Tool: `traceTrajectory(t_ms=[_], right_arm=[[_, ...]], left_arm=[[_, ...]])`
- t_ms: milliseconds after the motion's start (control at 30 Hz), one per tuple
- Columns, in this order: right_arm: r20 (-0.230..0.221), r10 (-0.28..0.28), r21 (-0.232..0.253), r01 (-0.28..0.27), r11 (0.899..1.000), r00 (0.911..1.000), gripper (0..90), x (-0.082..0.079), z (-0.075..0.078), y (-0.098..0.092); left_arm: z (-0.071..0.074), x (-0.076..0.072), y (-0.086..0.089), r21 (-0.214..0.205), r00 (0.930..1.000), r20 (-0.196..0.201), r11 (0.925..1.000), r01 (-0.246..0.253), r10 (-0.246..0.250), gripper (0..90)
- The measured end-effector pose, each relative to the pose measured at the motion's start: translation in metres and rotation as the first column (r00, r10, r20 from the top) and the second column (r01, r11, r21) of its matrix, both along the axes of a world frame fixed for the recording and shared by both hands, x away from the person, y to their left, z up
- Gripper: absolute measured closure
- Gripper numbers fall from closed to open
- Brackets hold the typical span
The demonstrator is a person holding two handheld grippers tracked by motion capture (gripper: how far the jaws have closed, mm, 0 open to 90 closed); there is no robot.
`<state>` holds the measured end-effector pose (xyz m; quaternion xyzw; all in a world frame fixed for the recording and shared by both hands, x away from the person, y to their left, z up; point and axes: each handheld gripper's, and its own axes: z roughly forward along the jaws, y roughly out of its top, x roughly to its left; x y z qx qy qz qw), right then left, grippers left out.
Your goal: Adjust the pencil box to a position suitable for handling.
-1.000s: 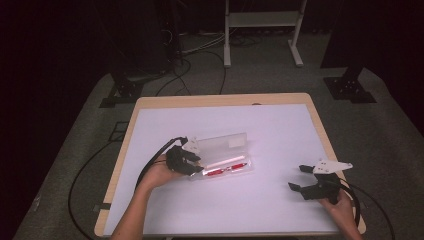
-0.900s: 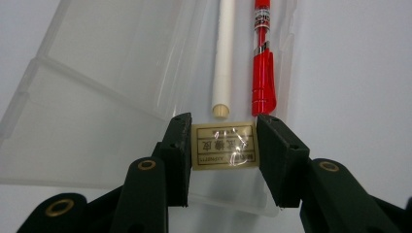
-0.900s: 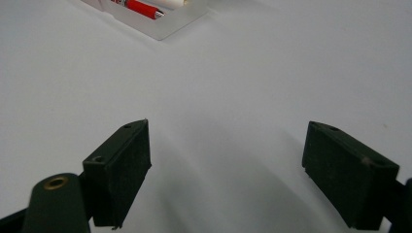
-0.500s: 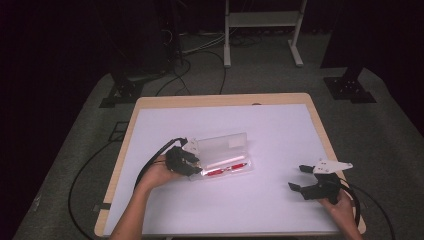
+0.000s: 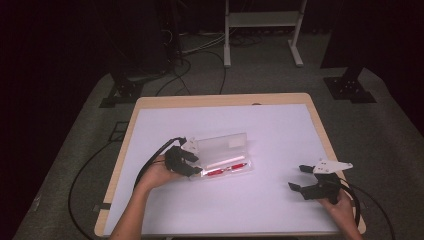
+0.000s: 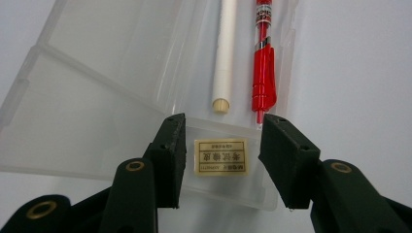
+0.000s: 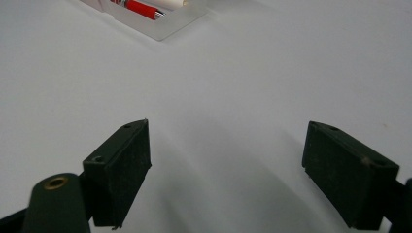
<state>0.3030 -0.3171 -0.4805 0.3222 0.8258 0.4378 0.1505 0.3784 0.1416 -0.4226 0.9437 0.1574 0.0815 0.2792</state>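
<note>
A clear plastic case (image 6: 145, 97), lid open, is seen lying on the white table (image 5: 280, 135), its near end set between the fingers (image 6: 170, 160) of the left gripper (image 5: 186, 161), which have just been opening and stand apart from its sides. A red pen (image 6: 263, 73) and a white stick (image 6: 224, 53) lie inside, just beyond them. The right gripper (image 5: 299, 178) is held well apart, spread wide and empty.

Your left gripper (image 5: 192, 161) sat at the left end of the open clear case (image 5: 223, 157), near the tabletop's (image 5: 250, 120) left edge, its jaws just opening. A red pen (image 5: 226, 170) lay inside. Your right gripper (image 5: 299, 178) hovered near the right front corner, jaws apart.
</note>
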Motion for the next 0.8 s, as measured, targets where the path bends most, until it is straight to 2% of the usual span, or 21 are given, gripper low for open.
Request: traceTrajectory(t_ms=[200,400,533,567,600,800], right_arm=[[0.0,0.0,0.0,0.0,1.0,1.0,16.8,0.0,0.0,0.0],[0.0,0.0,0.0,0.0,1.0,1.0,16.8,0.0,0.0,0.0],[-0.001,0.001,-0.002,-0.001,1.0,1.0,16.8,0.0,0.0,0.0],[-0.002,0.0,-0.001,0.0,1.0,1.0,16.8,0.0,0.0,0.0],[-0.002,-0.001,-0.001,0.001,1.0,1.0,16.8,0.0,0.0,0.0],[-0.001,-0.001,-0.001,0.001,1.0,1.0,16.8,0.0,0.0,0.0]], left_arm=[[0.005,-0.006,-0.004,-0.019,0.9997,0.015,0.9996,0.019,-0.019,51.9],[0.004,-0.009,-0.007,-0.033,0.9997,0.009,0.9992,0.024,-0.024,51.7],[0.001,-0.013,-0.005,-0.073,0.9997,0.002,0.9971,0.023,-0.023,51.4],[0.001,-0.014,-0.005,-0.075,0.9998,-0.003,0.997,0.021,-0.021,51.4],[0.001,-0.016,-0.006,-0.06,0.9996,0.001,0.9978,0.027,-0.027,51.3],[0.004,-0.019,-0.007,-0.089,0.9997,0.006,0.9957,0.024,-0.023,50.6]])
